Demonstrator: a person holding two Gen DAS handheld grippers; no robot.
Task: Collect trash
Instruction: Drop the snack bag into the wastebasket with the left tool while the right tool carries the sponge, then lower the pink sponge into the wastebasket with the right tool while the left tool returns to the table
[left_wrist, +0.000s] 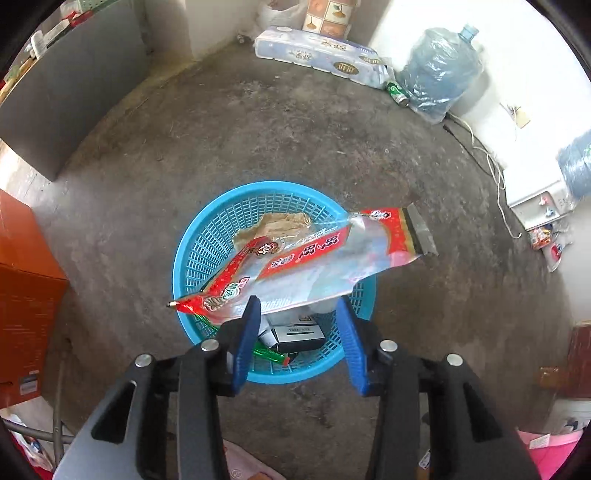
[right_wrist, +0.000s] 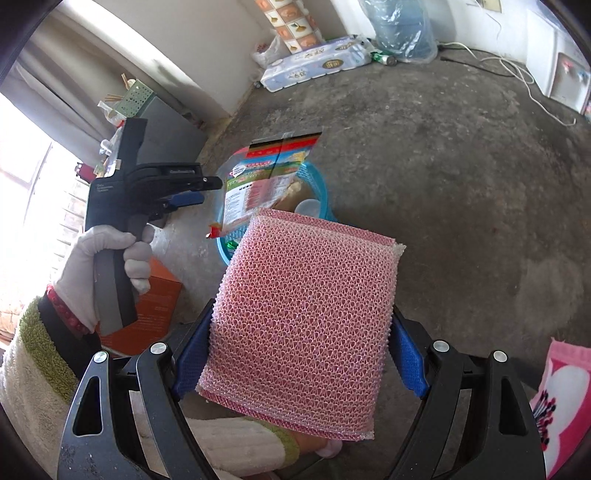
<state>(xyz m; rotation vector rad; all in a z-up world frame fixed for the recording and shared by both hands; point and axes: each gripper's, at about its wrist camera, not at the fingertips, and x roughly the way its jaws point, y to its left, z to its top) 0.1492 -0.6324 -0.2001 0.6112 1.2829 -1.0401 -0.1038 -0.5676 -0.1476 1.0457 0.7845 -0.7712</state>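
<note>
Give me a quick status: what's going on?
Left gripper open, wrapper over blue basket. Right gripper clamping pink sponge. Nothing blocking.

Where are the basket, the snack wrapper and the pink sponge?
basket (left_wrist: 207, 236): left wrist view, bare blue rim at upper left.
snack wrapper (left_wrist: 314, 258): left wrist view, clear middle panel.
pink sponge (right_wrist: 306, 314): right wrist view, centre of its mesh face.

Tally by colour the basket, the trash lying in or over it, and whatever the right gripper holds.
Blue: 1, the basket
Red and clear: 1, the snack wrapper over the basket
Brown: 1, the crumpled paper
Black and silver: 1, the small box
Green: 1, the plastic strip
Pink: 1, the scouring pad in the right gripper
Total: 6
</note>
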